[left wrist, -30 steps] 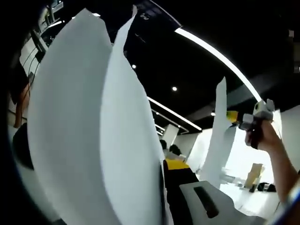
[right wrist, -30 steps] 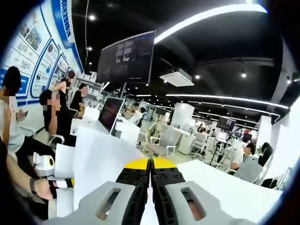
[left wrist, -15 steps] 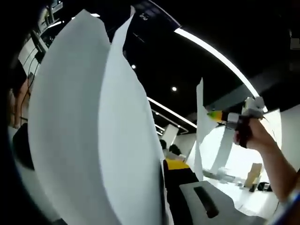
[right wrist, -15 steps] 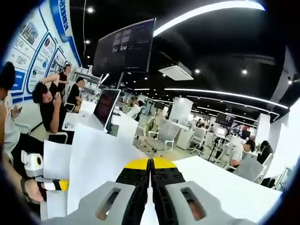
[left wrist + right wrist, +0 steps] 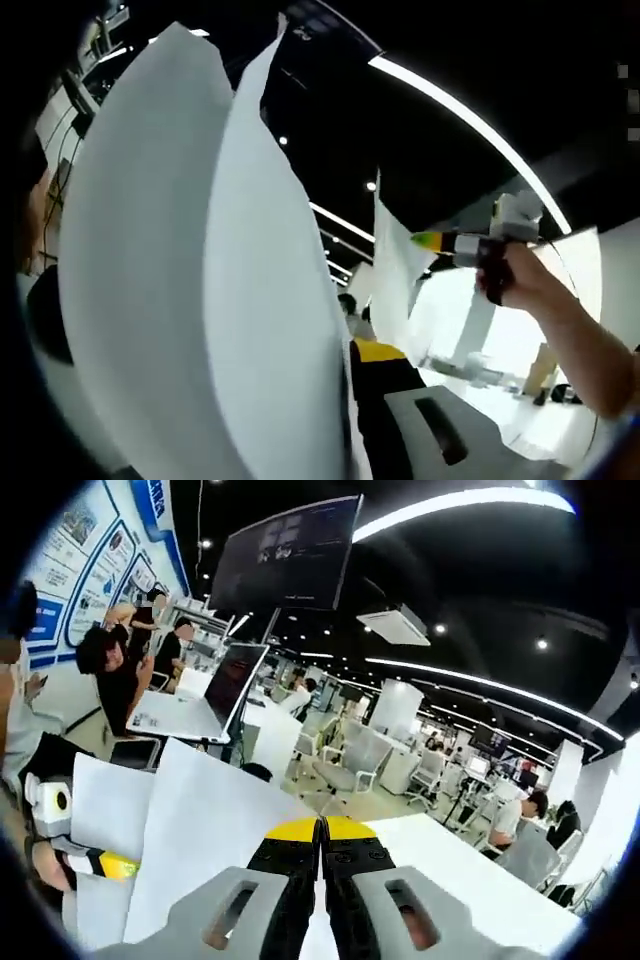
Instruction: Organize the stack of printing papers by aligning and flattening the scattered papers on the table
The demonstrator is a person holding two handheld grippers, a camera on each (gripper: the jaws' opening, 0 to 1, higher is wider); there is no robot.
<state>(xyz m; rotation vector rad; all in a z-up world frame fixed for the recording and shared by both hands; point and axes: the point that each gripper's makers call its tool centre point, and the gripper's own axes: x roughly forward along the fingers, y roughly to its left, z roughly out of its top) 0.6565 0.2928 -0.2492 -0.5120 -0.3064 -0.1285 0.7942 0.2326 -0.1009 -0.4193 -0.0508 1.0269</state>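
A large open-plan office is seen, w/ a black ceiling crossed by long white light strips point(image 5: 470, 500). In the right gripper view a big dark screen point(image 5: 285, 555) hangs overhead, blue-and-white posters point(image 5: 75, 570) line the wall at left, and white desks point(image 5: 180, 715), grey chairs point(image 5: 355, 765) and a dark monitor point(image 5: 232, 685) fill the floor. Several people point(image 5: 115, 675) are seated or standing near the desks. A white table point(image 5: 490, 885) spreads out beyond the jaws at lower right.

No bins, trays or boxes can be made out.

The papers are held up in the air, not lying flat. In the left gripper view, curved white sheets point(image 5: 190, 300) bulge up close to the lens; the left gripper point(image 5: 345, 400) is clamped on their lower edge, jaws pressed together w/ paper between. In the same view the right gripper point(image 5: 425, 241) is seen at right in a hand point(image 5: 515, 285), its yellow-green tip pinching another sheet point(image 5: 395, 285).

In the right gripper view, the right gripper's black, yellow-tipped jaws are closed tight on a thin paper edge running between them; white sheets point(image 5: 200, 830) fan out at left, where the left gripper is seen low down.
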